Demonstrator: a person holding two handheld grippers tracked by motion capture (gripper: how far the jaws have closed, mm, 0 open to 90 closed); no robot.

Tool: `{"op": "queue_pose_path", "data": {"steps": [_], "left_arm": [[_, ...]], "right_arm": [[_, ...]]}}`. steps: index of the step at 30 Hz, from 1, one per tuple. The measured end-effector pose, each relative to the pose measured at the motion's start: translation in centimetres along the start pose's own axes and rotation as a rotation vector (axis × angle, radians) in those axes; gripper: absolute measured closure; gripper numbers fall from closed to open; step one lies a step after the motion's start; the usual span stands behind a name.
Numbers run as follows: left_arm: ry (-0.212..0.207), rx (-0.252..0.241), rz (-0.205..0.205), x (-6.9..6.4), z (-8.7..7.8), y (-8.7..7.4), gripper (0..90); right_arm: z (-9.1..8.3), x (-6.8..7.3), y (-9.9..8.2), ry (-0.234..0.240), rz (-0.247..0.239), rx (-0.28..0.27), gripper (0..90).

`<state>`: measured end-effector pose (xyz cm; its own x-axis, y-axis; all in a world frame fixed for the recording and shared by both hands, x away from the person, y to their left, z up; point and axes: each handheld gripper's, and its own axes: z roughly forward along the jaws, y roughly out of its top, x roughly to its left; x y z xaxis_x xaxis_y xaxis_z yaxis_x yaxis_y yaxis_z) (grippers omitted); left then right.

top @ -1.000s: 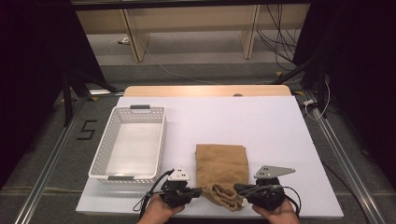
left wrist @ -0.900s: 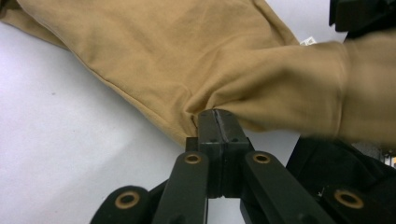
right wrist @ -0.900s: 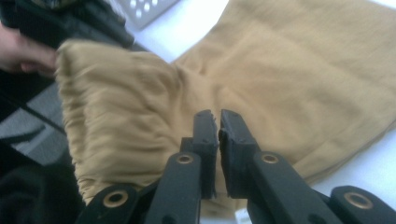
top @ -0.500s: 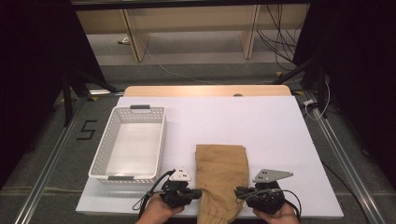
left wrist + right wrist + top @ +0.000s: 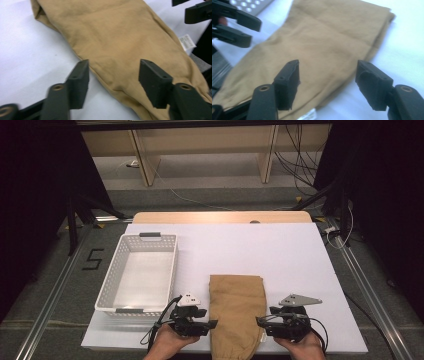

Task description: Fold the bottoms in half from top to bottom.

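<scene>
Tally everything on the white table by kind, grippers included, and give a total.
Tan folded garment: 1
White perforated basket: 1
Hand-held grippers: 2, the left gripper and the right gripper, both with jaws just opened and nothing pinched
Total: 4

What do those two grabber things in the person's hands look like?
Each is a black tool with two chunky, blocky black jaws. The left gripper has a small pale three-cornered plate on top. The right gripper has a bigger grey one with small dark dots. A thin black cable loops from each. The arms look bare, with no sleeves showing.
</scene>
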<state>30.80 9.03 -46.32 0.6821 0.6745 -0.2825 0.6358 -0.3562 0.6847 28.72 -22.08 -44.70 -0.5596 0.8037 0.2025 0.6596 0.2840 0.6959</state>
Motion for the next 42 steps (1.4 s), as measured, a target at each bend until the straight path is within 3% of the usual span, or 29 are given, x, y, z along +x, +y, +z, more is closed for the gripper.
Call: {"op": "queue_pose_path", "data": {"steps": [4, 8, 13, 19, 23, 26, 33, 38, 42], "left_arm": [[0.022, -0.001, -0.052, 0.4, 0.7, 0.1, 32.2], [0.043, 0.000, -0.061, 0.6, 1.3, 0.3, 30.9], [0.052, 0.024, -0.071, 0.9, 2.2, 0.2, 36.4], [0.032, 0.055, -0.075, 1.1, 2.7, -0.1, 47.9], [0.023, 0.058, -0.067, 1.0, 2.7, -0.2, 54.7], [-0.008, 0.066, -0.075, 1.0, 2.7, -0.3, 63.1], [-0.041, 0.080, -0.058, 0.7, 2.8, -0.4, 83.9], [-0.061, 0.065, -0.066, 0.9, 2.3, -0.2, 86.8], [-0.084, 0.034, -0.084, 1.1, 1.7, 0.3, 87.1]], "right_arm": [[0.4, -0.2, 0.0, -0.040, 0.014, 0.020, 32.9], [1.4, 0.0, -0.1, -0.052, 0.017, 0.066, 32.8], [2.7, 0.4, -0.3, -0.071, 0.009, 0.144, 33.8], [3.2, 1.0, -0.9, -0.059, 0.004, 0.206, 35.9], [3.2, 1.7, -1.2, -0.060, -0.013, 0.207, 45.3], [3.0, 1.8, -1.3, -0.050, -0.002, 0.206, 52.1], [3.0, 1.7, -1.3, -0.036, 0.005, 0.203, 77.2], [2.7, 1.6, -1.1, -0.015, 0.007, 0.188, 84.6], [1.8, 1.2, -0.6, 0.004, 0.016, 0.130, 85.3]]}}
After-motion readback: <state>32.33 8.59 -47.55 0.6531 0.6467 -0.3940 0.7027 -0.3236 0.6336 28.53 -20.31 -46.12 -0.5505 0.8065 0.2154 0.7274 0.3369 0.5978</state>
